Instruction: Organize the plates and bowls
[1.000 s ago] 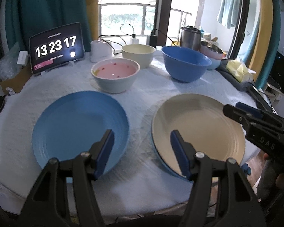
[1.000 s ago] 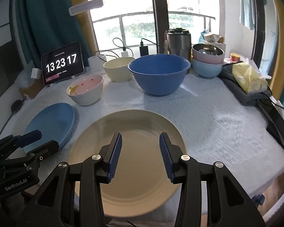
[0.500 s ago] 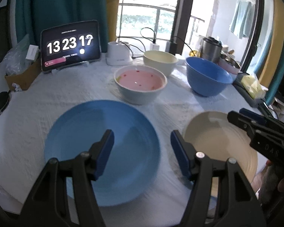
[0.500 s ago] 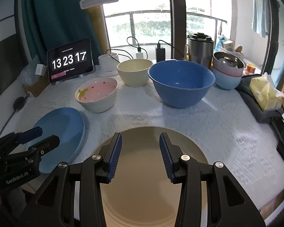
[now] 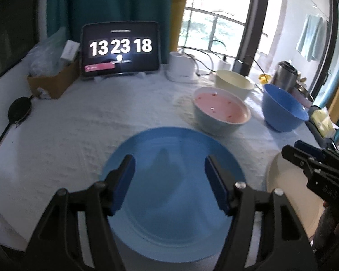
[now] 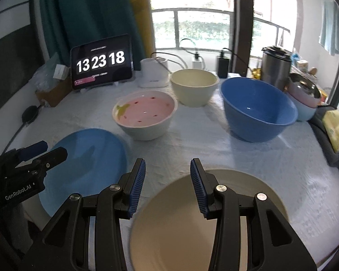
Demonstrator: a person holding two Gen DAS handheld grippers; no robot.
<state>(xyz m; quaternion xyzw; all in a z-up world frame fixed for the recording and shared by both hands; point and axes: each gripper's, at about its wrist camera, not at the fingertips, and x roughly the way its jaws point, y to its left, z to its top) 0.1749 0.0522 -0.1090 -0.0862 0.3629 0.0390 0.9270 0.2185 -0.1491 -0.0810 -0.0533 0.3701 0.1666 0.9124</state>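
A blue plate (image 5: 174,194) lies near the table's front edge, and my left gripper (image 5: 169,180) hovers open above it, nothing between its fingers. To its right lies a cream plate (image 6: 205,221) on the white cloth. My right gripper (image 6: 167,185) stands open over that plate's far left rim, also holding nothing. Behind the plates stand a pink-lined bowl (image 6: 144,113), a cream bowl (image 6: 194,85) and a big blue bowl (image 6: 257,108). The right gripper (image 5: 314,169) shows at the right edge of the left wrist view; the left gripper (image 6: 34,158) shows at the left of the right wrist view.
A tablet clock (image 6: 101,63) leans at the back left beside a cardboard box (image 5: 52,81). A white charger block (image 6: 152,72), cables and a steel flask (image 6: 275,67) line the back. Stacked bowls (image 6: 305,97) and a yellow tissue pack (image 6: 336,128) sit at the right edge.
Both grippers have slid to the left across the table. The left one now sits over the blue plate instead of between the plates; the right one has moved to the cream plate's left rim.
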